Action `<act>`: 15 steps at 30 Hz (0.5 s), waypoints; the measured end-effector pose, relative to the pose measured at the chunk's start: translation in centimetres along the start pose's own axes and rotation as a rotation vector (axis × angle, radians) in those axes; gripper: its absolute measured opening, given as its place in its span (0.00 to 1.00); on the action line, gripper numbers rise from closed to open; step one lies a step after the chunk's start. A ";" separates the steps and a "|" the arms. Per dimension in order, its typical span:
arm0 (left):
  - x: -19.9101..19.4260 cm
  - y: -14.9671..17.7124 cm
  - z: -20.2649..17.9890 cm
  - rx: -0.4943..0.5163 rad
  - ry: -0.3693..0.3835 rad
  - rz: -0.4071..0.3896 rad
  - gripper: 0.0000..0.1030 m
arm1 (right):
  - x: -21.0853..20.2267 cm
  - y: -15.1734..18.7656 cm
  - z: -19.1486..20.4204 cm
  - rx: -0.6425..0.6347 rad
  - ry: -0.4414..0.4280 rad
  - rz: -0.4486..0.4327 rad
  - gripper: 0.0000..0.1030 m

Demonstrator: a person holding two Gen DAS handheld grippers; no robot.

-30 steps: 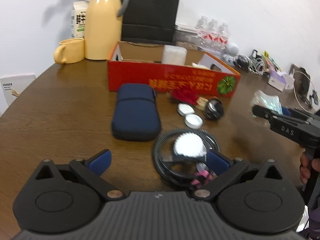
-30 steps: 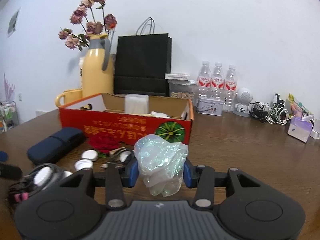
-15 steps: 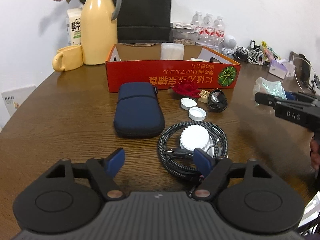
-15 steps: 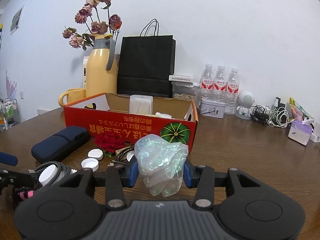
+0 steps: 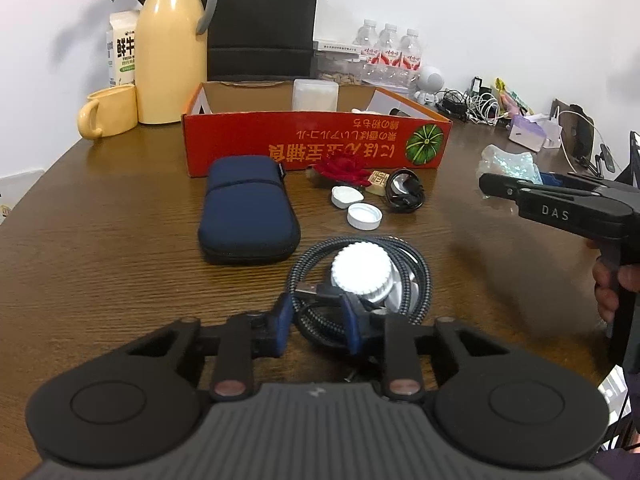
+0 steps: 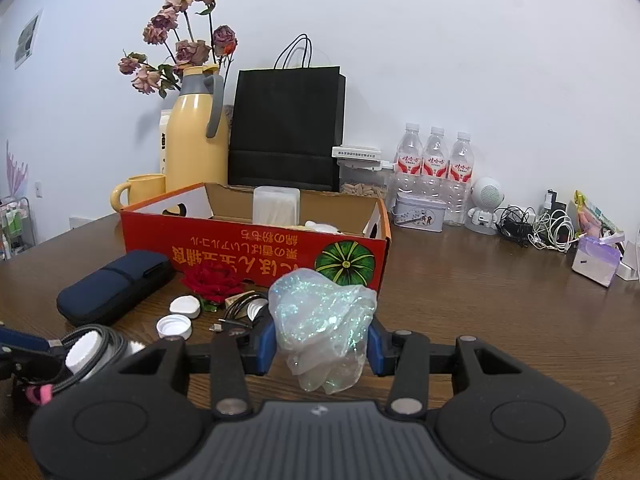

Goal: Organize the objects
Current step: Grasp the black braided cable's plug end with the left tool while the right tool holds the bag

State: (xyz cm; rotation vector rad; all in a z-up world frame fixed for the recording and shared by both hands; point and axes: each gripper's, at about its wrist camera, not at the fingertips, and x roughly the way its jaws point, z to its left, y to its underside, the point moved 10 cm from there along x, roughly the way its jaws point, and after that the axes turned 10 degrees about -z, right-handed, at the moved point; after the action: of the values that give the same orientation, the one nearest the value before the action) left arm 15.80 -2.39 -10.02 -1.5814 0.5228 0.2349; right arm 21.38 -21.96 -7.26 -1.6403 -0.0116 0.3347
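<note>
A: Status? Which step are we on?

B: Both claws loaded, nothing boxed yet. Left gripper (image 5: 316,320) pinches the near loop of the braided USB cable (image 5: 416,276) — jaws narrow, pads on the coil, which sits on the wooden table (image 5: 100,240) around a white ribbed cap (image 5: 362,270).

A: Right side?

B: Right gripper (image 6: 320,344) clamps a crumpled iridescent plastic bag (image 6: 320,320), held off the table, just in front of the red cardboard box (image 6: 256,248).

A: Next move?

B: My read — lift the bag over the front wall, release inside. Cable needs a careful lift: the coil may unwind or drag the cap. Blue pouch (image 5: 248,212) and loose bottle caps (image 5: 364,216) untouched.
</note>
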 end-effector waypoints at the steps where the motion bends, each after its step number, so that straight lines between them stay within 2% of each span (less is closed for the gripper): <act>1: -0.2 0.0 0.1 -0.011 0.005 -0.006 0.23 | 0.0 0.0 0.0 0.001 0.000 0.001 0.42; 3: -0.6 -0.2 0.2 -0.026 0.009 -0.022 0.06 | 0.1 0.0 0.0 0.002 0.001 0.002 0.42; 15: -2.3 -2.7 0.7 -0.052 0.029 -0.129 0.04 | 0.0 -0.1 -0.1 0.003 0.008 -0.004 0.42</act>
State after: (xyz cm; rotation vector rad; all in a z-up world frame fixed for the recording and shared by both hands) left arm 15.12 -1.26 -6.62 -1.6646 0.4383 0.1293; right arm 21.42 -22.03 -7.20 -1.6383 -0.0086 0.3247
